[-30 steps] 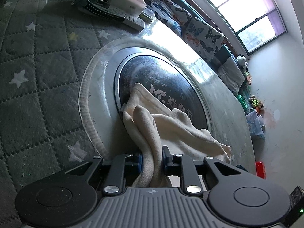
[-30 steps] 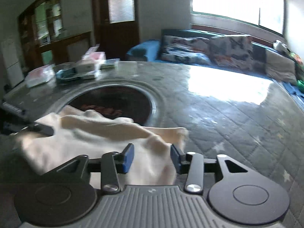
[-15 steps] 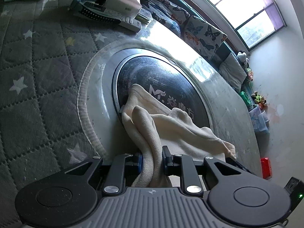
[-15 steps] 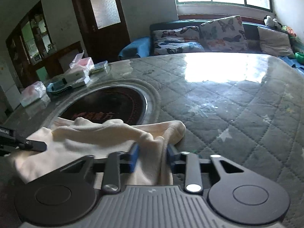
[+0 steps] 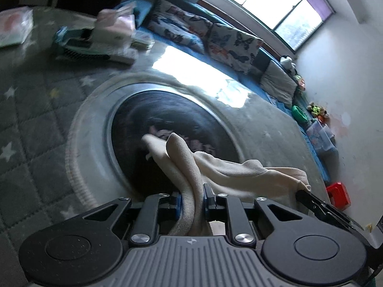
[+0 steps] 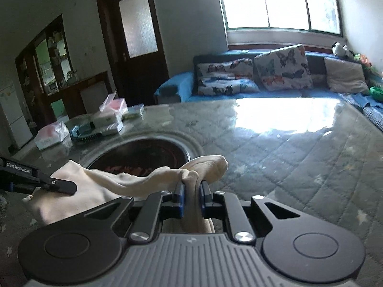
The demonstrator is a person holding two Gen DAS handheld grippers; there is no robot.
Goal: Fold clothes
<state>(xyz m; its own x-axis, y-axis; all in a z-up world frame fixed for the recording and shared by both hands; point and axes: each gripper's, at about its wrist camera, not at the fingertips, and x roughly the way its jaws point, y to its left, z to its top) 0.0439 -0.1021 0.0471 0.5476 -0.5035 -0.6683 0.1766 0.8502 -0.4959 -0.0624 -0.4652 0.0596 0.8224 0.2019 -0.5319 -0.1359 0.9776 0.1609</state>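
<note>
We saw our right gripper (image 6: 191, 198) clamped on a bunched cream cloth (image 6: 134, 181), our left gripper (image 6: 59, 186) pinching its near-left edge.

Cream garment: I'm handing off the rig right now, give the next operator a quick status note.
Left gripper: shut on the cream garment.
Right gripper: shut on the same garment's other end.
The garment hangs between them over the dark round inset in the quilted table, bunched and sagging.
Done: both ends gripped.
Left: no neat fold shows yet; spread it flat, fold it, set it down.
</note>
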